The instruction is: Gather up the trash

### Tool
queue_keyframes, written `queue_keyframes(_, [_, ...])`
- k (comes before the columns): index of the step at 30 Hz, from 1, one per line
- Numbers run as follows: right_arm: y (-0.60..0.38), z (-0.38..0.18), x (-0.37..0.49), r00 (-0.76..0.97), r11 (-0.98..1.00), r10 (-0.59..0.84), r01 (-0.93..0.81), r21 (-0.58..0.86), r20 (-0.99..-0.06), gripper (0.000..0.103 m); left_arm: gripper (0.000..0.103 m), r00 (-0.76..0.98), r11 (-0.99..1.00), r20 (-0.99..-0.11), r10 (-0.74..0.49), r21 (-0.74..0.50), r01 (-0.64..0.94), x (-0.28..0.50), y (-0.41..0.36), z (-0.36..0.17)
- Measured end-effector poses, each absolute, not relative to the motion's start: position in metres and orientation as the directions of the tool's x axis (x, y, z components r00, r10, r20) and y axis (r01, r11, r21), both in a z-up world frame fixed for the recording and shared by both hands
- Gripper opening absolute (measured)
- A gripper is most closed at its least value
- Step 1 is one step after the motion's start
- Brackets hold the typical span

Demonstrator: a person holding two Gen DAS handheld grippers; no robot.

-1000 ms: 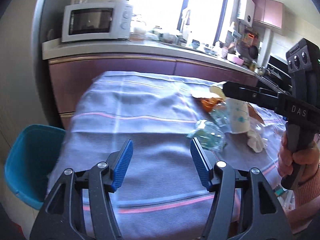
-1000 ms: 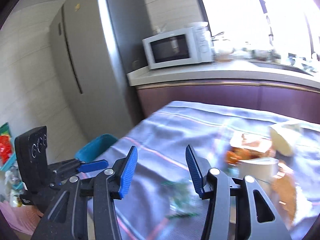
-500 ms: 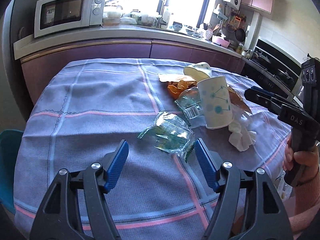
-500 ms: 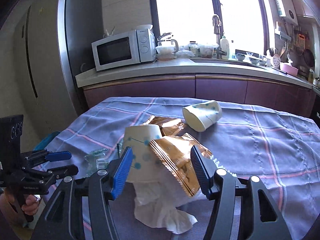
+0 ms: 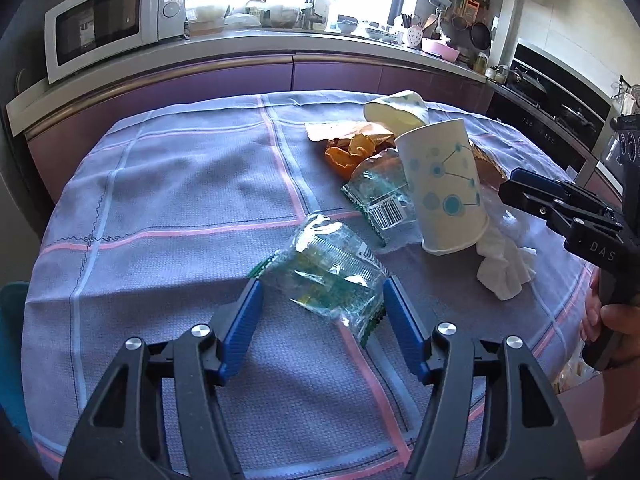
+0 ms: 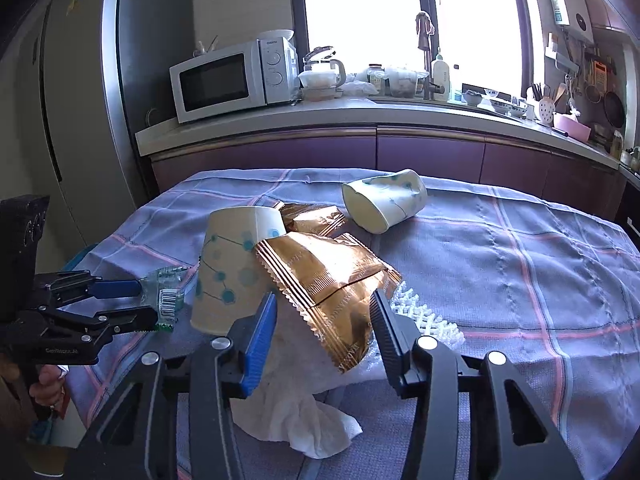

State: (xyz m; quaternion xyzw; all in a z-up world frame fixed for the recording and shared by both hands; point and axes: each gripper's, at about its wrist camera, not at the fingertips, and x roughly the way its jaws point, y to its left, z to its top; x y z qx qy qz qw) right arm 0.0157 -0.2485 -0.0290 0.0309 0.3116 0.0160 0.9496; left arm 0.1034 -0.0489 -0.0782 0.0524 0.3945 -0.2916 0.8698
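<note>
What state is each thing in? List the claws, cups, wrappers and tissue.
left claw: open, around the clear green wrapper, not clamped
right claw: open, over the gold wrapper
upside-down paper cup: tilted, rim down
far paper cup: on its side
tissue: crumpled

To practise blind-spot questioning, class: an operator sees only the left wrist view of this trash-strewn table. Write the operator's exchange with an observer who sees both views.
Operator: What is behind the upturned cup?
Observer: A gold wrapper leans against it, over a white tissue.
Operator: Is the right gripper holding anything?
Observer: No. It is open, and the gold wrapper shows between its fingers, ungripped.
</note>
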Motion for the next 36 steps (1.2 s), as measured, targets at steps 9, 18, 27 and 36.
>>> queue_keyframes(9, [-0.255,-0.024,0.011,0.816,0.995,0.073,-0.022,0.096,-0.573,0.008,0.033,0.511,0.824,-0.721,-0.468,-0.147,0.547,0.101,-0.05,-0.083])
queue_keyframes(18, [-0.261,-0.02,0.008,0.825,0.996,0.03,0.021,0.083,-0.564,0.044,0.03,0.511,0.829,-0.71,-0.484,-0.186,0.527,0.1,-0.04,-0.079])
queue_keyframes(27, [-0.302,-0.048,0.026,0.763,0.938,0.154,0.086,0.335,-0.627,0.052,0.03,0.525,0.828,-0.698,-0.488,-0.181,0.531,0.096,-0.037,-0.075])
queue_keyframes(36, [-0.309,-0.047,0.021,0.775,0.907,0.231,0.046,0.418,-0.588,0.007,0.03,0.521,0.831,-0.7,-0.488,-0.19,0.523,0.095,-0.033,-0.077])
